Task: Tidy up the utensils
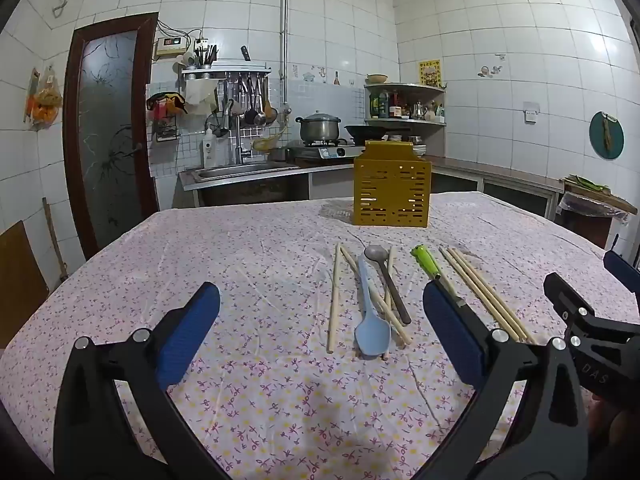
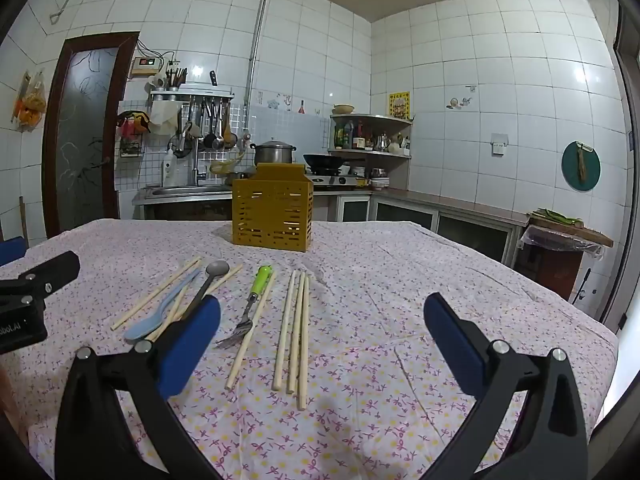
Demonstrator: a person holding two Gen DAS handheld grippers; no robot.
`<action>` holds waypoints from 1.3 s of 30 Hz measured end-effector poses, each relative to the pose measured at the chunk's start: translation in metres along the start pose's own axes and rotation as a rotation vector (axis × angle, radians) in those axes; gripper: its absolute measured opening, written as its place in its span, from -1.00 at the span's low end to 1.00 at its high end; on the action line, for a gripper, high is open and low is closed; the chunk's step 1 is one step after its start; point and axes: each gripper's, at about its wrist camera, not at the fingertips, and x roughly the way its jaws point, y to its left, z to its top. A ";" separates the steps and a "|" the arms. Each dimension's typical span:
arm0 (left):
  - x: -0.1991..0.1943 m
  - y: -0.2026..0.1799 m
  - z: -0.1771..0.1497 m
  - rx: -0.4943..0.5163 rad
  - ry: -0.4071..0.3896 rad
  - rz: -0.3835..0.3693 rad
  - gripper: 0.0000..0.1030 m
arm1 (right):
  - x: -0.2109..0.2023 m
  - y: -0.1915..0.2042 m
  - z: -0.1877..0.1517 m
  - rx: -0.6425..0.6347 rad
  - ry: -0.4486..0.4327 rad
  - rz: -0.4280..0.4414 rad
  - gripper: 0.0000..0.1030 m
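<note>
Grabbing from the heap could go wrong, because the blue spoon (image 1: pixel 370 312) lies across chopsticks (image 1: pixel 376 300) at 12 o'clock on the desk (image 1: pixel 260 248), so the wide-open, empty left tongs (image 1: pixel 320 332) and right tongs (image 2: pixel 322 336) might drag neighbours off.

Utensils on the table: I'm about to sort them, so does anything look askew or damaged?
Nothing looks damaged. The blue spoon and metal spoon lie across crossed chopsticks in a loose heap, while the three chopsticks beside the fork lie neatly side by side.
</note>
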 end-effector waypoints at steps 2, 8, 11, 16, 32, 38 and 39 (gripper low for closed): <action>0.000 0.000 0.000 -0.006 0.003 -0.002 0.91 | 0.000 0.000 0.000 0.002 -0.003 -0.001 0.93; -0.001 -0.001 0.000 -0.003 0.003 -0.002 0.91 | 0.000 -0.001 0.000 0.003 -0.003 0.000 0.93; 0.001 -0.005 -0.003 0.001 0.001 -0.002 0.91 | 0.000 -0.001 0.000 0.003 -0.003 0.001 0.93; 0.002 -0.008 -0.005 -0.004 0.005 -0.002 0.91 | -0.001 -0.001 0.000 0.002 -0.003 0.001 0.93; 0.007 -0.007 -0.007 -0.010 0.014 -0.013 0.91 | -0.001 -0.003 0.001 0.008 -0.001 0.000 0.93; 0.008 -0.006 -0.007 -0.011 0.016 -0.015 0.91 | 0.000 -0.001 0.002 0.011 0.000 -0.001 0.93; 0.008 -0.006 -0.007 -0.010 0.017 -0.015 0.91 | 0.001 -0.001 0.002 0.012 0.001 0.000 0.93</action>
